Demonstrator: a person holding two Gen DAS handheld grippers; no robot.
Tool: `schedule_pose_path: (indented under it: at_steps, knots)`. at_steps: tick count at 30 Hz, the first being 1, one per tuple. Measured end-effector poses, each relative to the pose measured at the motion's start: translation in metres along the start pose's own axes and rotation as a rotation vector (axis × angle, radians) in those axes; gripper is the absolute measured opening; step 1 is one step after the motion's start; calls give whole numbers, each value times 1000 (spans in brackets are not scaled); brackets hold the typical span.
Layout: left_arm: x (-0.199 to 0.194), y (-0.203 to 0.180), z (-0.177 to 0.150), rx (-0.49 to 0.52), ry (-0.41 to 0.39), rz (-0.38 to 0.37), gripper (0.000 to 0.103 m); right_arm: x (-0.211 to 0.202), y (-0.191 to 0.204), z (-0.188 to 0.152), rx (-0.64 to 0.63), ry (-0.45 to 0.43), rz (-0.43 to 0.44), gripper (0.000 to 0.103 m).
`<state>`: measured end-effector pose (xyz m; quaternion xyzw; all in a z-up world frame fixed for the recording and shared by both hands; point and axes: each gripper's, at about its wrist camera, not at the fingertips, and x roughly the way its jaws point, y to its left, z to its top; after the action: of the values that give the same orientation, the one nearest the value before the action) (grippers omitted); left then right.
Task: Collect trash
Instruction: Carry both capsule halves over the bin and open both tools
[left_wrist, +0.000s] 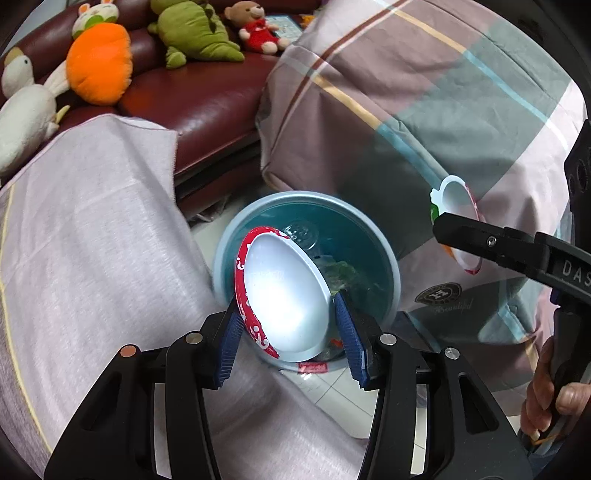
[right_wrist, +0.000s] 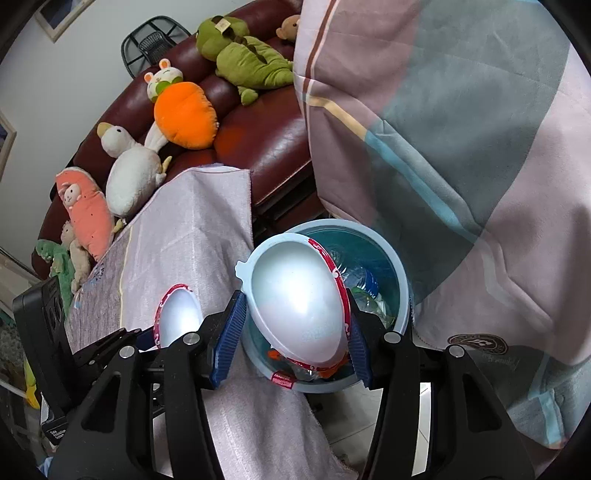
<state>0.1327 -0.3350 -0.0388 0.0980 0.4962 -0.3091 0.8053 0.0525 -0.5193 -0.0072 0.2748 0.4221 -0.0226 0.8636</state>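
Note:
My left gripper (left_wrist: 288, 301) is shut on a white egg-shaped plastic shell half (left_wrist: 284, 295) with a red patterned rim, its blue pads pressing on both sides. It hangs tilted over a light blue bin (left_wrist: 295, 195) that holds a clear bottle and crumpled plastic. My right gripper (right_wrist: 295, 302) is shut on a second white shell half (right_wrist: 299, 302), red-rimmed, also above the bin (right_wrist: 332, 222). In the left wrist view the right gripper (left_wrist: 456, 225) and its shell (left_wrist: 458, 195) hover right of the bin. In the right wrist view the left gripper (right_wrist: 166, 332) with its shell (right_wrist: 179, 317) sits to the left.
A pale pink cloth (left_wrist: 92, 229) drapes over something left of the bin, and a plaid sheet (left_wrist: 424, 110) hangs on its right. Behind stands a dark red sofa (left_wrist: 207, 99) with several plush toys. A hand (left_wrist: 546, 398) grips the right gripper's handle. White floor tiles (left_wrist: 343, 398) show near the bin.

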Motion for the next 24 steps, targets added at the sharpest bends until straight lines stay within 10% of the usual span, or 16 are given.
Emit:
schedule_pose_path:
  at_steps: [11, 24]
  knots:
    - [24, -1, 9, 15, 9, 16, 89, 13, -11, 10, 18, 14, -35, 50]
    - [2, 31, -2, -70, 8, 67, 97, 15, 10, 14, -18, 24, -38, 50]
